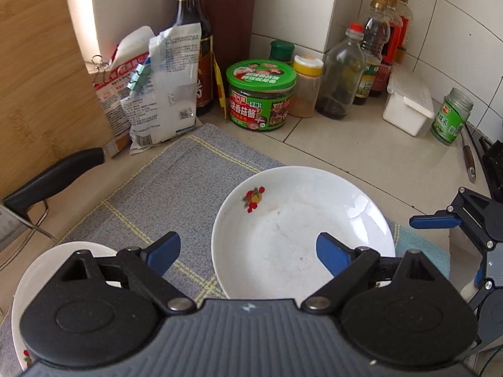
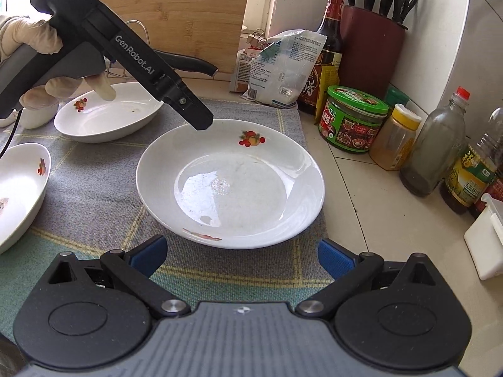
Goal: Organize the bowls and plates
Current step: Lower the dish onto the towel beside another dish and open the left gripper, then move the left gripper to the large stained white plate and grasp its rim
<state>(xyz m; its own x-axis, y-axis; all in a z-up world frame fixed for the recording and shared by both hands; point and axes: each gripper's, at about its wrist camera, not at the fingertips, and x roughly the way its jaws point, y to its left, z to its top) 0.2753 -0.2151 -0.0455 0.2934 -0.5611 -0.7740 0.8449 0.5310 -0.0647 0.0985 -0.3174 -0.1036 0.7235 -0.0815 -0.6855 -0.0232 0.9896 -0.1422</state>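
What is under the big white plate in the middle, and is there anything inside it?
The plate sits on a grey checked cloth spread over the counter. Inside it is empty apart from faint smears. Whatever lies directly beneath the plate is covered.

Glossy white ceramic plate [image 2: 231, 185] w/ glare; matt woven cloth mat [image 2: 94, 201]; wood board [image 1: 34, 72].

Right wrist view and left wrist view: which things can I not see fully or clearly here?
- Left bowl, right wrist view: cut by the left edge.
- Far bowl, right wrist view: partly behind the gloved hand.
- Near dish, left wrist view: mostly under the left gripper.
- Packet print: too small.
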